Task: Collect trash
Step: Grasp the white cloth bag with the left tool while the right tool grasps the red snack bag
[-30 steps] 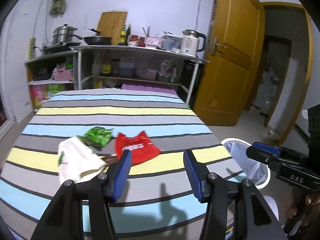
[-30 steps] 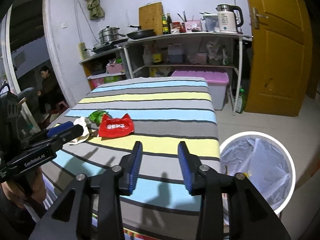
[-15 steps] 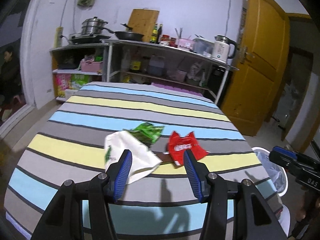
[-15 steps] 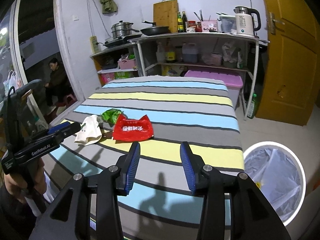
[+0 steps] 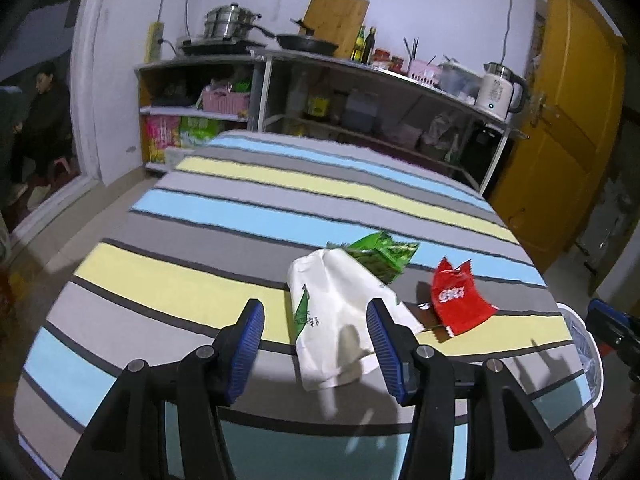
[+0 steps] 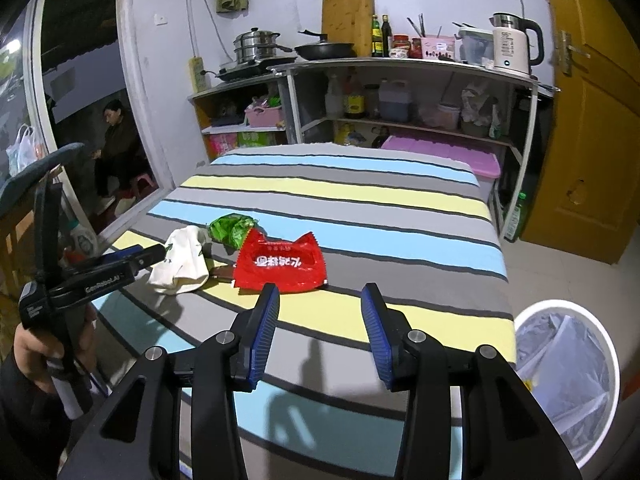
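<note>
Peeking brown scrap (image 6: 222,273) under wrappers

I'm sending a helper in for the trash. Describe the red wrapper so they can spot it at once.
Start at the striped bed in front of the kitchen shelves. Three wrappers lie bunched near its near edge; the red wrapper is the one closest to the bin. It alone is bright red with white lettering; beside it lie a white wrapper and a green wrapper.

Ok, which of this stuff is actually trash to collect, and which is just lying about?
Job:
white wrapper
green snack bag
red snack packet
lined bin
small brown wrapper between white and red

Lying about:
kettle
frying pan
steamer pot
cutting board
pink storage box
</note>
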The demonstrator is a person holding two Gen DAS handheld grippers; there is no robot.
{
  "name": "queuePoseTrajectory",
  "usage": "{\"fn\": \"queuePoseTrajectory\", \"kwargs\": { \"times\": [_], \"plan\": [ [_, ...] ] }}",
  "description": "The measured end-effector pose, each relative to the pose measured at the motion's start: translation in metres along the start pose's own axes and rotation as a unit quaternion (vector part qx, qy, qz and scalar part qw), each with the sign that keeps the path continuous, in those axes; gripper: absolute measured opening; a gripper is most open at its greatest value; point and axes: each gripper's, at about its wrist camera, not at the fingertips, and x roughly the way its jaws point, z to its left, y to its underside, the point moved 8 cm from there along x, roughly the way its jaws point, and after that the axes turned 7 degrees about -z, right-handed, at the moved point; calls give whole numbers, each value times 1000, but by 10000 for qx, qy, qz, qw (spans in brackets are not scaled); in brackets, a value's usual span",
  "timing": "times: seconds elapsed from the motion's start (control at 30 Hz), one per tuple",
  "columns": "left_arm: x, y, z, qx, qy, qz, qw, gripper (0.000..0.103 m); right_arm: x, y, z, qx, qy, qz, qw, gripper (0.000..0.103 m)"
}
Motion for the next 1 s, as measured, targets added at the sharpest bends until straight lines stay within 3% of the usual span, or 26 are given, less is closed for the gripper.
{"fn": "queuePoseTrajectory", "kwargs": {
  "times": [0.27,0.53,0.7,1.0],
  "plan": [
    [27,6,1,55,2,264,9996,45,39,0,3,-135,-153,263,9994,44],
    [43,6,-1,-57,138,479,9987,29,94,-7,-1,-320,-366,638,9968,44],
    [47,6,-6,-12,294,559,9980,22,123,-11,2,-356,-763,846,9929,44],
    [47,8,-25,273,491,591,9967,22,145,3,6,-328,-1335,1326,9816,44]
  ]
}}
